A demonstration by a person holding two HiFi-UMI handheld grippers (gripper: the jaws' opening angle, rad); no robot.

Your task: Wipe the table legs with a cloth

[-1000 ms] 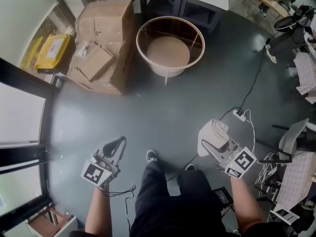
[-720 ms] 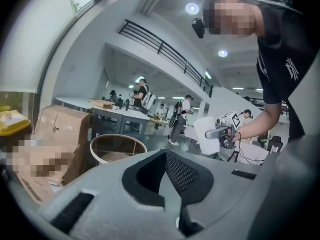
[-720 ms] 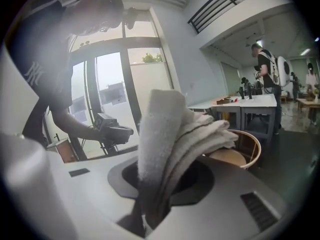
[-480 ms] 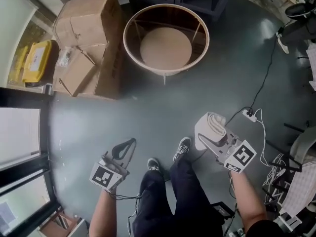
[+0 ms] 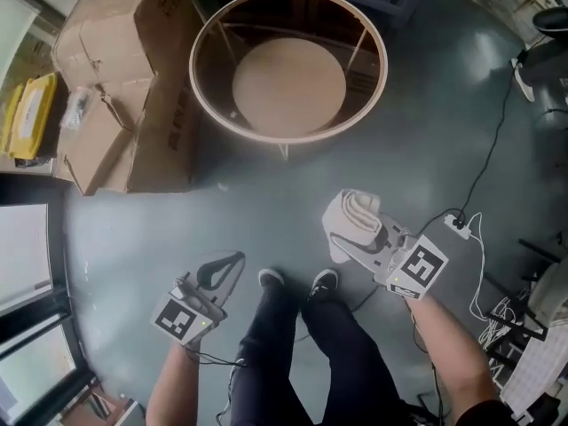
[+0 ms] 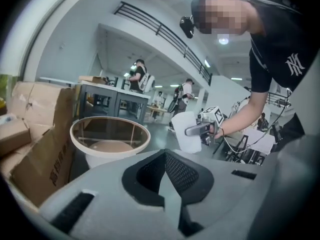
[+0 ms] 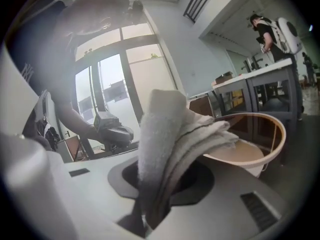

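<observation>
The folded cloth [image 5: 353,209] is clamped in the right gripper [image 5: 359,238] and held above the floor, short of the round table's [image 5: 266,136] near rim. The left gripper [image 5: 222,269] is closed on nothing. The cloth is best lowered beneath the rim, then drawn along 1 thin leg [image 5: 283,150] at a time. Compared with 0.5 s ago, the table is seen nearer.

We are holding the cloth [image 5: 359,209] between the right gripper's [image 5: 344,238] jaws. The round table [image 5: 282,138] is standing on the floor [image 5: 133,229] ahead of both pairs of jaws, and the cardboard boxes [image 5: 124,87] are sitting beyond the left gripper's [image 5: 231,263] jaws, just left of the table.
</observation>
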